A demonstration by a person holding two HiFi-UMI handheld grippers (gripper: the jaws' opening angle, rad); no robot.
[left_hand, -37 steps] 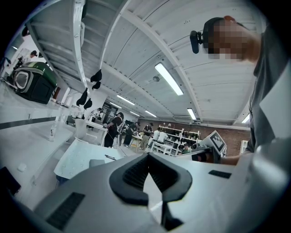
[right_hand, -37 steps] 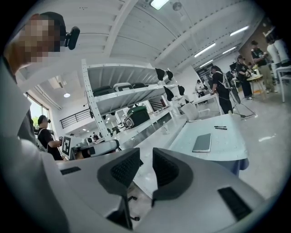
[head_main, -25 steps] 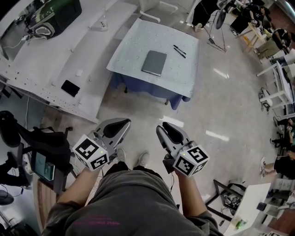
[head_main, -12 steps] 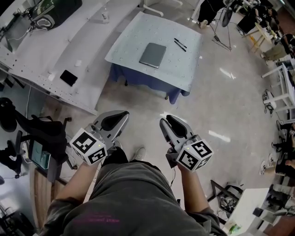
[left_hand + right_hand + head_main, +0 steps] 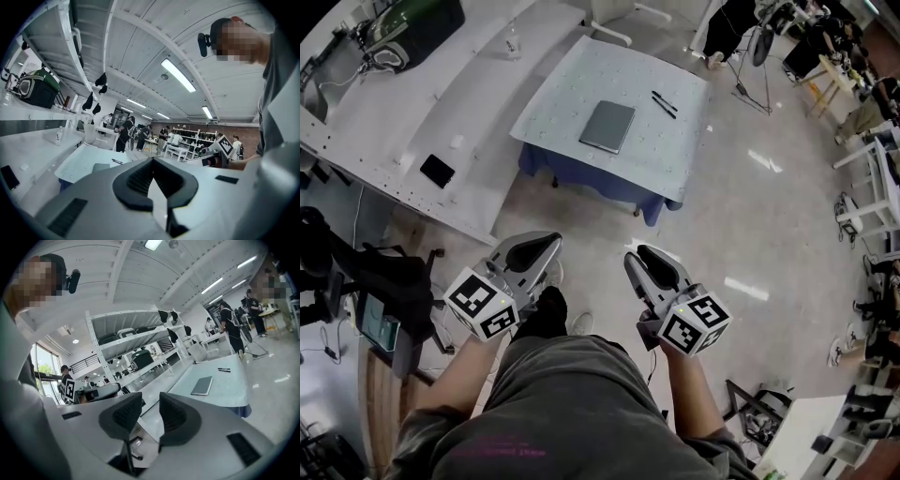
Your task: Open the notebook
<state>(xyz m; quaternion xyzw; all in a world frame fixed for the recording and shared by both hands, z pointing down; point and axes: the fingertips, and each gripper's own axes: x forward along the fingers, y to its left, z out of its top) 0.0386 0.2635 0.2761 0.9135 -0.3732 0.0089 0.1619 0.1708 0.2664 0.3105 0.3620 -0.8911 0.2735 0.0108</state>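
Well, to the left of the small table (image 5: 675, 164) runs a long white table (image 5: 394, 103). A dark green case (image 5: 417, 19) at its far end is cut off by the picture's edge, and I can't tell what, if anything, is inside it. A black phone (image 5: 437, 171) lies on that same long table, nearer to me. My left tool (image 5: 546, 246) hangs over the floor on the near side of the small table, well apart from it. Its pads meet at the tips with nothing held, and in its own view its body hides part of the notebook. The grey notebook (image 5: 607, 126) lies closed and flat in the middle of the small table, with two pens (image 5: 665, 103) near its right side. My right tool (image 5: 637, 257) is also well short of the small table, its jaws spread wide and empty. Right of the small table, the furniture and people are too small to make out.
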